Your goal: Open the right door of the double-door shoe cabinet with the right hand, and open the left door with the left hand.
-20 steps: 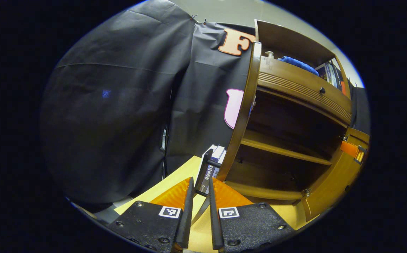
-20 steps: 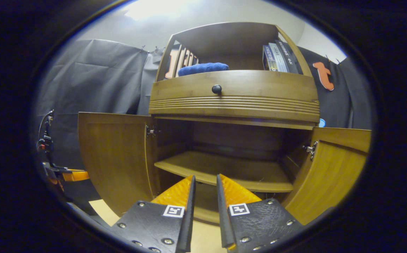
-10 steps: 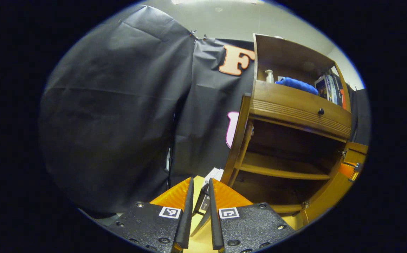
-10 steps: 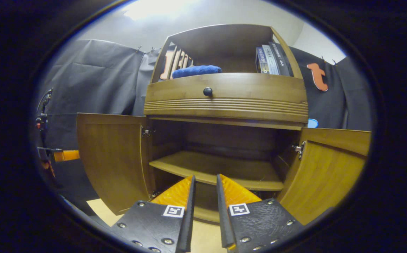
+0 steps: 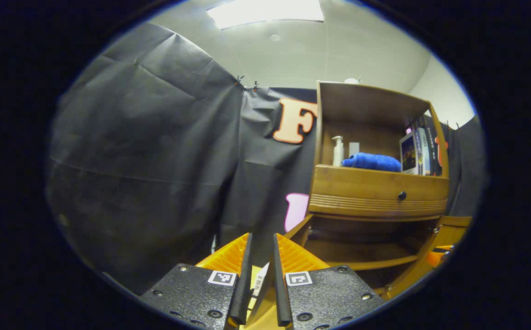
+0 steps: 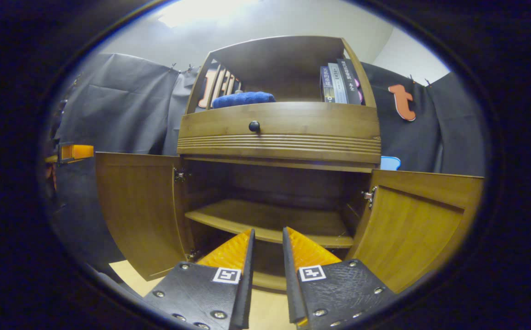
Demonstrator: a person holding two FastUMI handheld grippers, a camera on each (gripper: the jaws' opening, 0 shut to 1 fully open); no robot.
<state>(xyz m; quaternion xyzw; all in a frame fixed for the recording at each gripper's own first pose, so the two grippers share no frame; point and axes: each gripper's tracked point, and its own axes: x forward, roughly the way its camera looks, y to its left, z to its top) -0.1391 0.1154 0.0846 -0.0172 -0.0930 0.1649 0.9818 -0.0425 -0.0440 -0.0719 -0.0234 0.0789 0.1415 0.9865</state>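
Note:
The wooden shoe cabinet [image 6: 277, 133] stands straight ahead in the right gripper view with both lower doors swung wide. Its left door [image 6: 137, 206] and right door [image 6: 421, 224] stand open on either side of a bare inner shelf [image 6: 265, 220]. My right gripper [image 6: 268, 231] hangs in front of that shelf, shut with a thin gap and holding nothing. My left gripper [image 5: 261, 238] is also shut and holds nothing; it sits left of the cabinet [image 5: 378, 192], apart from the edge-on left door [image 5: 300, 227]. The left gripper [image 6: 70, 151] appears far left in the right gripper view.
A drawer with a dark knob [image 6: 254, 126] sits above the doors. The top shelf holds a blue cloth [image 6: 242, 98], books [image 6: 339, 82] and a pump bottle [image 5: 337, 150]. A white box [image 5: 261, 279] lies on the pale floor [image 6: 132, 275]. Black cloth walls surround the cabinet.
My left gripper has drawn back from the left door and tilted upward, so the cabinet looks smaller and lower. The right gripper has backed off slightly. Both doors stay open.

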